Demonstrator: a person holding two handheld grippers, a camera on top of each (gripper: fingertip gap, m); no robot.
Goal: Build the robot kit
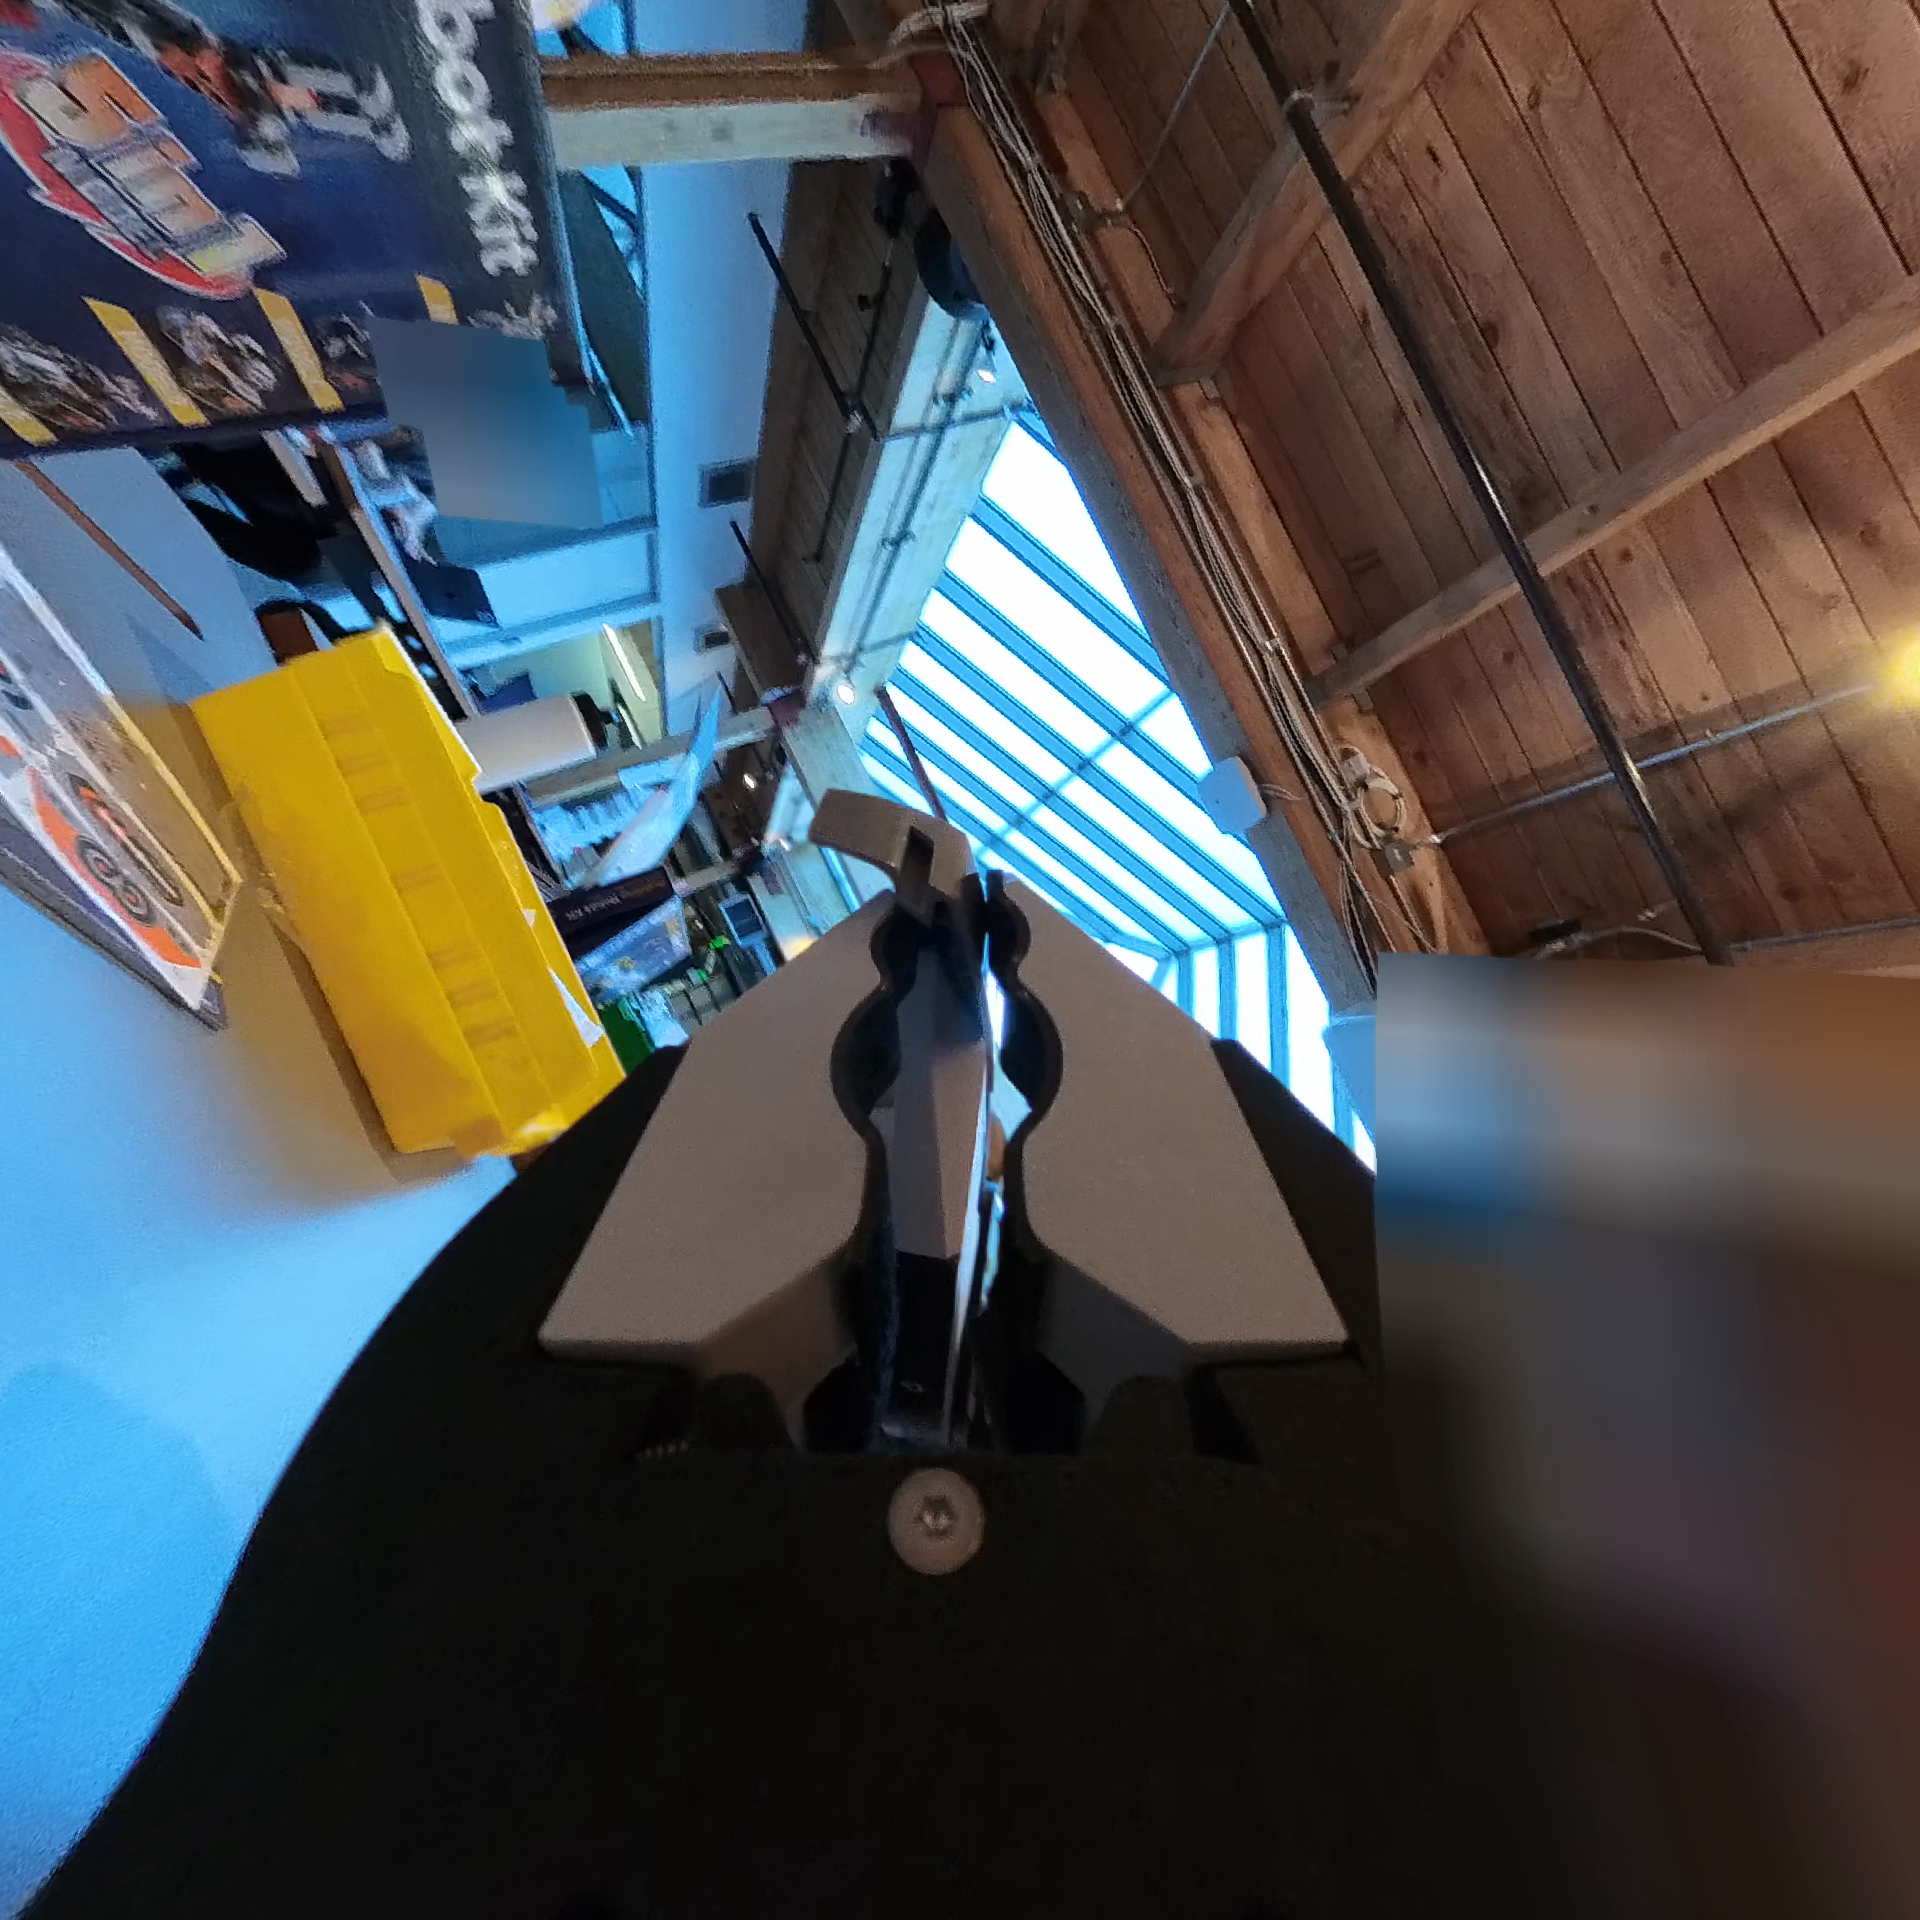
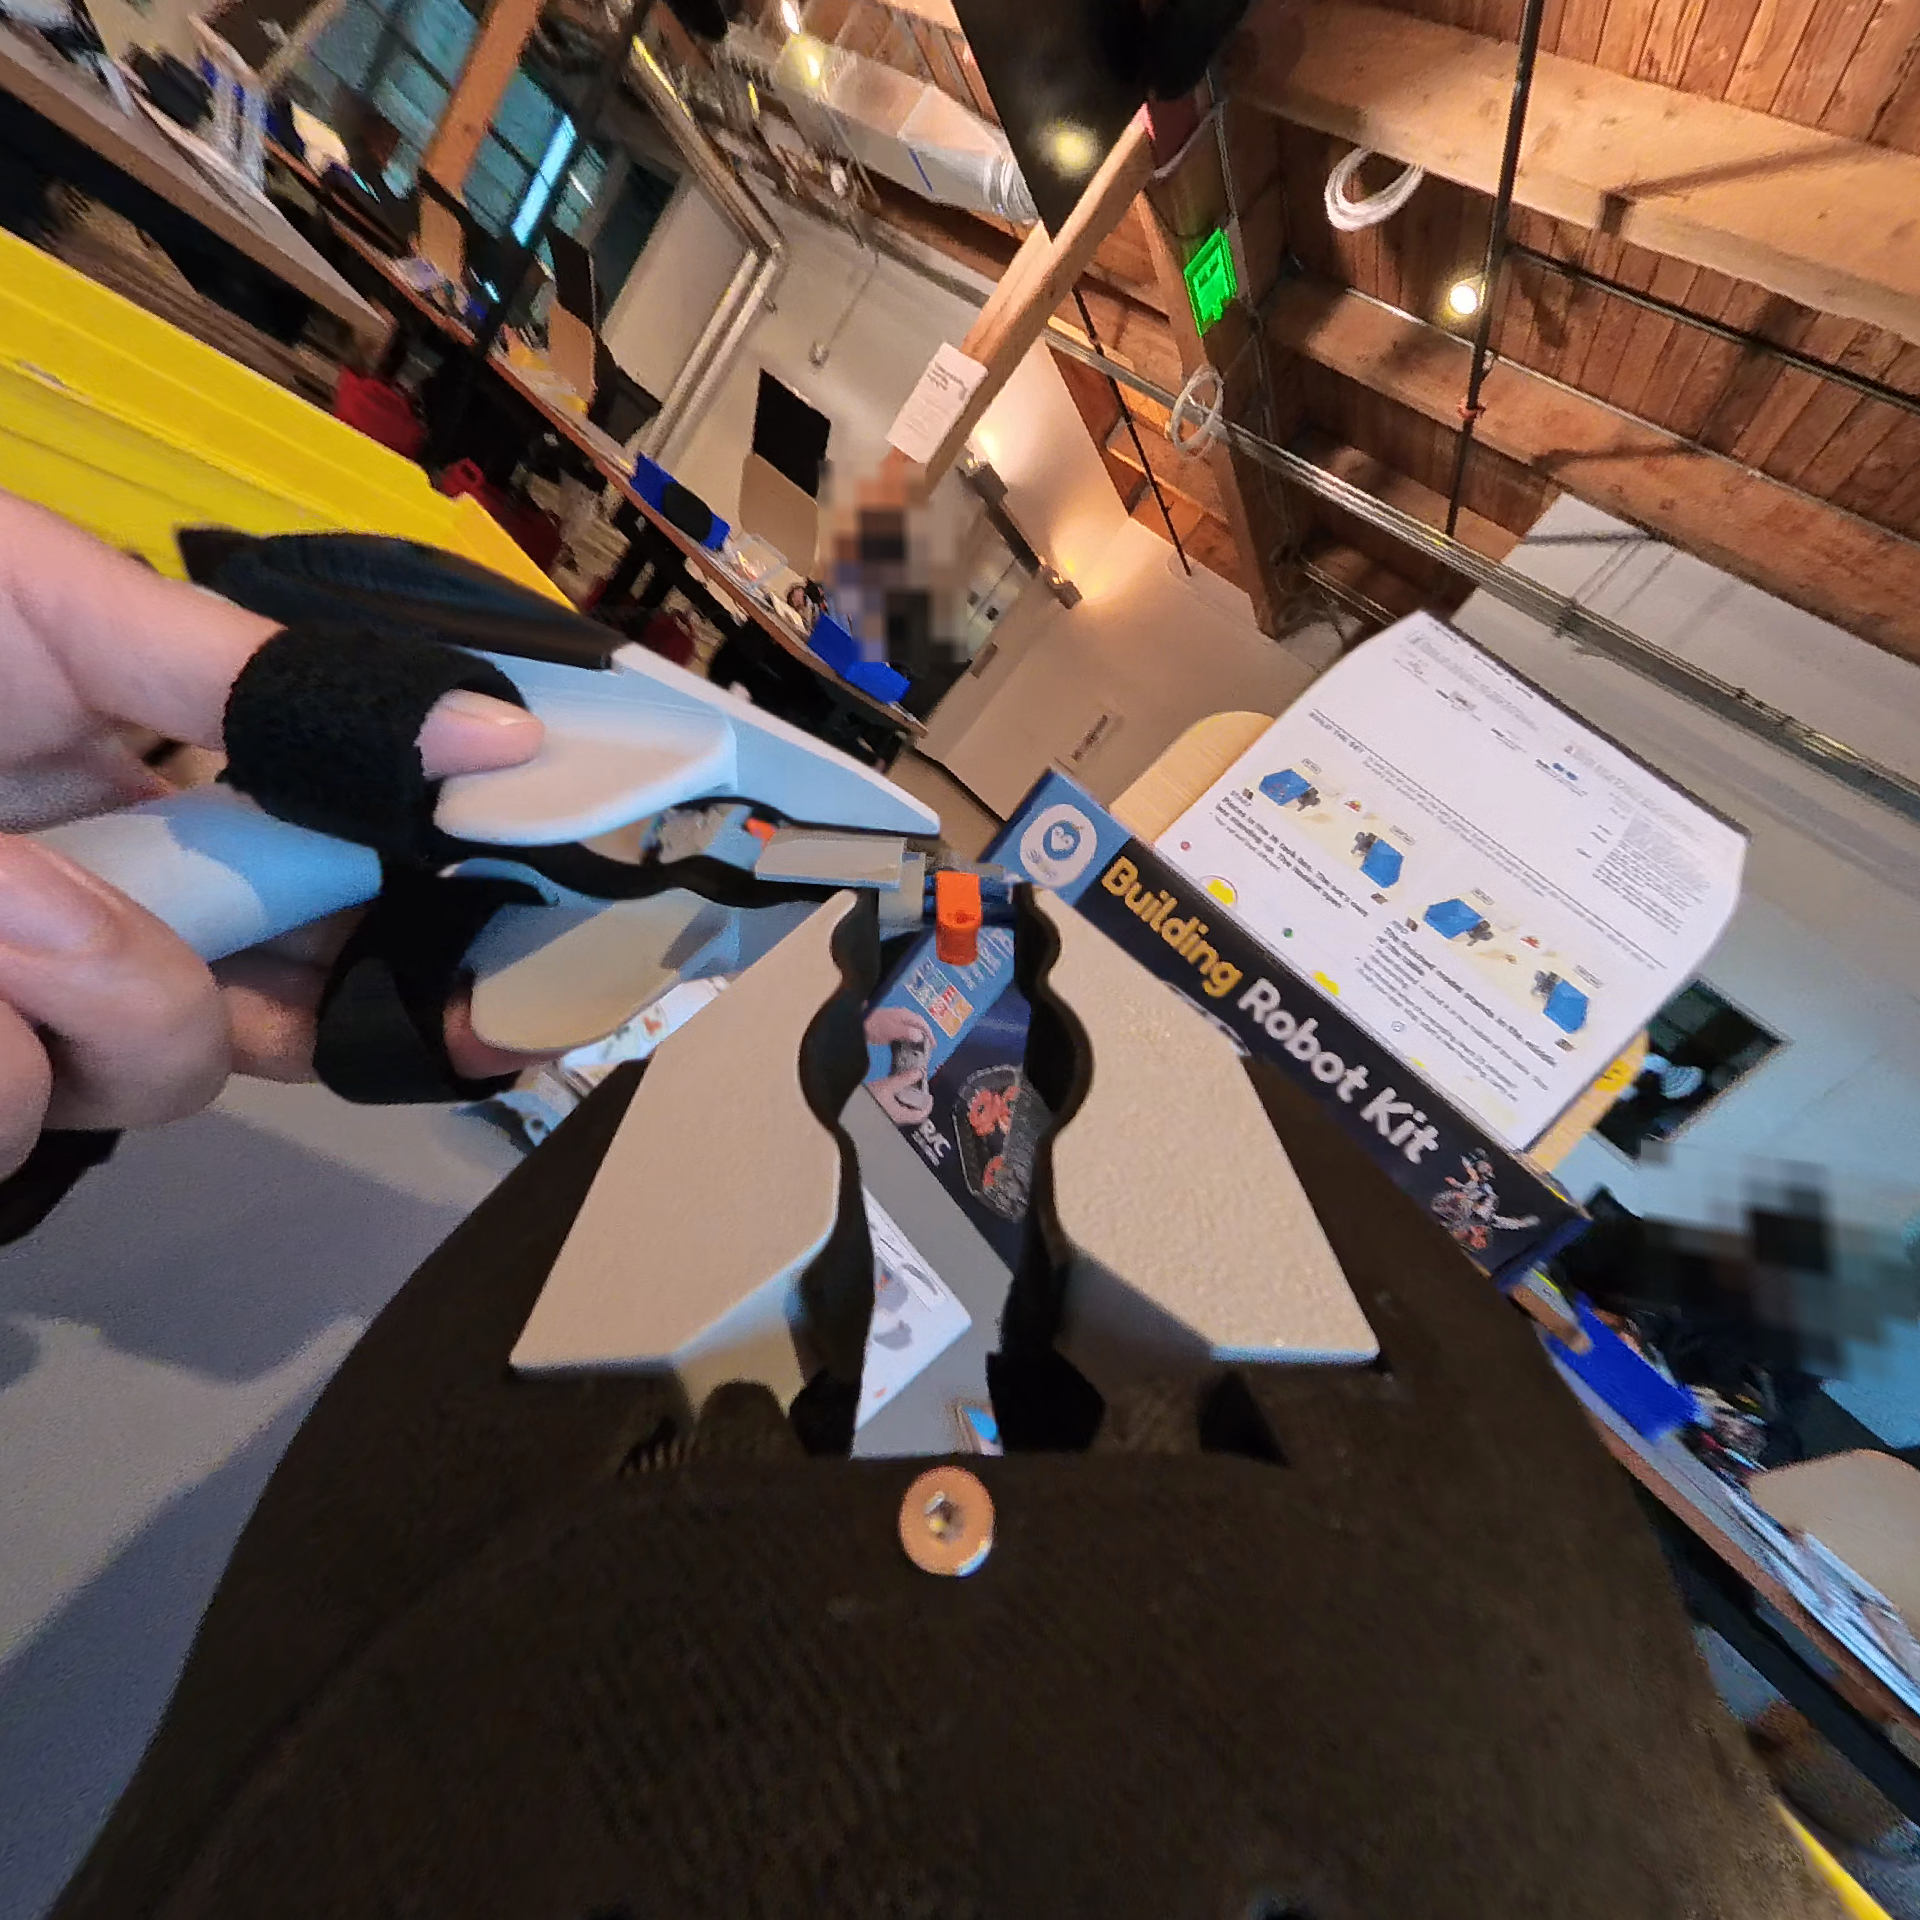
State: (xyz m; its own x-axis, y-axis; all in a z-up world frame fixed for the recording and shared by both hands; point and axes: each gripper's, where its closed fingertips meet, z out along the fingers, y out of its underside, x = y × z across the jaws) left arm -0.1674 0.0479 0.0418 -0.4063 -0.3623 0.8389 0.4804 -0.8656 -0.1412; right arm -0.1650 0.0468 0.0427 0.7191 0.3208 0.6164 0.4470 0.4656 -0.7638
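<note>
A large blur patch covers the right side of the left wrist view, and the black gripper body fills the lower part of both views. The left gripper [image 1: 961, 894] points steeply up toward a wooden ceiling [image 1: 1558, 312] and a skylight [image 1: 1060, 717]; its fingers are nearly together, pinching a thin grey part [image 1: 930, 1049] whose hooked tip sticks out past them. What that part is stays unclear.

In the right wrist view the right gripper [image 2: 940, 935] stands a little open with nothing between its fingers. Just past its tips the left gripper, held by a hand [image 2: 114, 831] in black straps, brings its nose up to a small orange piece [image 2: 956, 914]; whether they touch I cannot tell. Behind sit a kit box [image 2: 1278, 1039], an instruction sheet [image 2: 1455, 873] and a yellow bin [image 2: 156, 416], cut by the frame edge.
</note>
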